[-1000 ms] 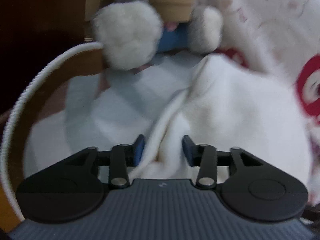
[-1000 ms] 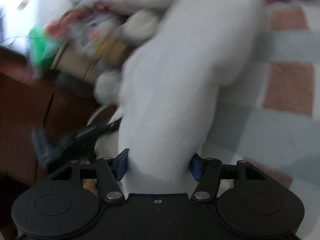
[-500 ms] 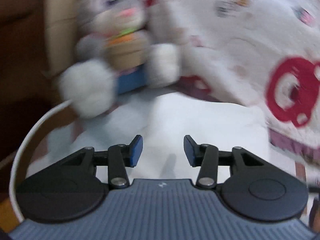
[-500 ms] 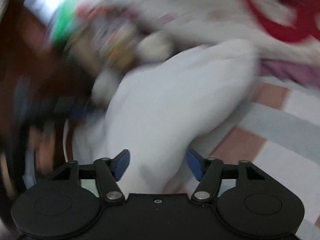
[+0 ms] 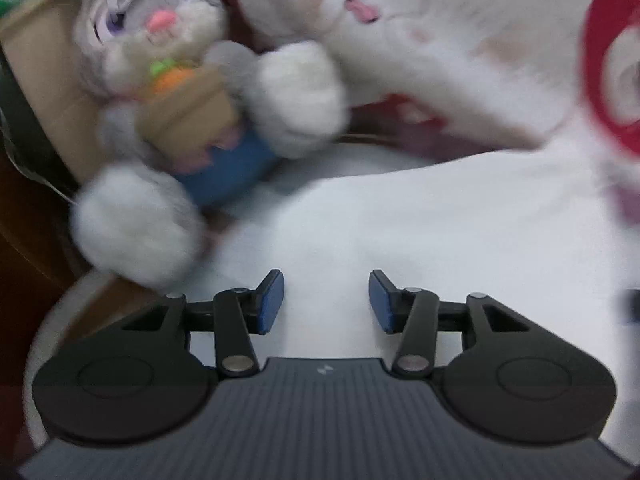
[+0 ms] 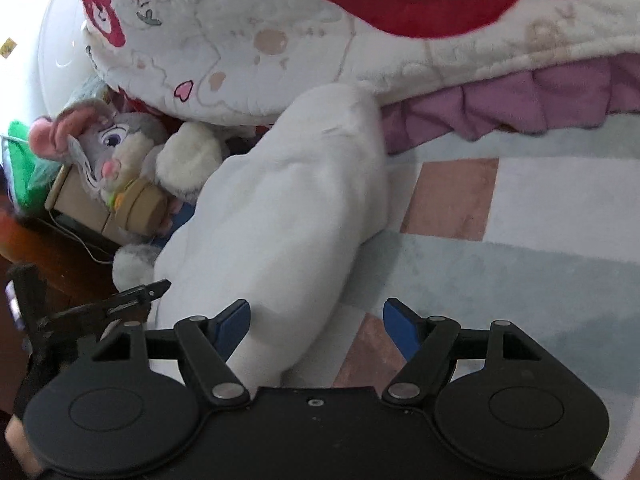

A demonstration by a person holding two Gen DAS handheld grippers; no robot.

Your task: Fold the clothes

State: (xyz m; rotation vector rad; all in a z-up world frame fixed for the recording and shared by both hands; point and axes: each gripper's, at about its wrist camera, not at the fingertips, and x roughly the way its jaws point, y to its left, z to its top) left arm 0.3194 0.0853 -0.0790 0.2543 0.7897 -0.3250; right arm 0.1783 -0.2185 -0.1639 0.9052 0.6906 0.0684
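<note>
A white fleece garment lies as a long folded bundle on the checked sheet, its far end against the quilt. My right gripper stands wide open over the near end. The cloth runs past its left pad without being pinched. In the left wrist view the same garment spreads flat below my left gripper, whose blue pads are apart with nothing between them. The left gripper's black finger shows at the left of the right wrist view, beside the bundle.
A grey plush rabbit holding a brown pot sits at the garment's left. A white quilt with red prints and a purple ruffle lies behind. The dark wooden bed edge runs along the left.
Both grippers let go of the white garment and drew back. The right jaws spread wide. The garment now rests on the sheet by itself.
</note>
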